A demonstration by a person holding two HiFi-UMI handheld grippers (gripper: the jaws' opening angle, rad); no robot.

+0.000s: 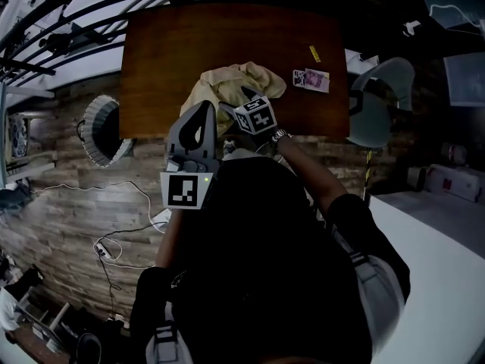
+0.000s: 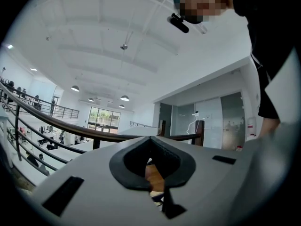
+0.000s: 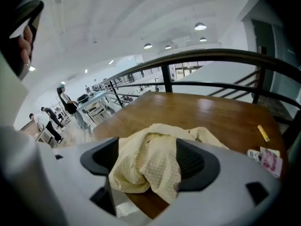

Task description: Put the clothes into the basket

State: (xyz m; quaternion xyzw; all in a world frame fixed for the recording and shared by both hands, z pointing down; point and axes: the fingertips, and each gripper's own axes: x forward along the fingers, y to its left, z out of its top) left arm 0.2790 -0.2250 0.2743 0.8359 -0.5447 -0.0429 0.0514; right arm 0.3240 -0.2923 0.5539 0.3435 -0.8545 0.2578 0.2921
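A crumpled pale yellow cloth (image 1: 220, 83) lies near the front edge of the brown table (image 1: 227, 36). My right gripper (image 1: 241, 98) points down at it. In the right gripper view the cloth (image 3: 155, 142) bulges up between the wide-set jaws of that gripper (image 3: 149, 160), which stand open around it. My left gripper (image 1: 204, 108) hovers at the table's front edge just left of the cloth; its fingertips meet with nothing in them, as the left gripper view (image 2: 153, 140) also shows. A round white basket (image 1: 89, 120) stands on the floor left of the table.
A pink-and-white packet (image 1: 311, 80) and a small yellow strip (image 1: 314, 53) lie on the table's right part. A pale chair (image 1: 383, 101) stands to the right of the table. Cables (image 1: 114, 245) trail over the wooden floor at the left. A dark railing (image 3: 211, 55) runs behind the table.
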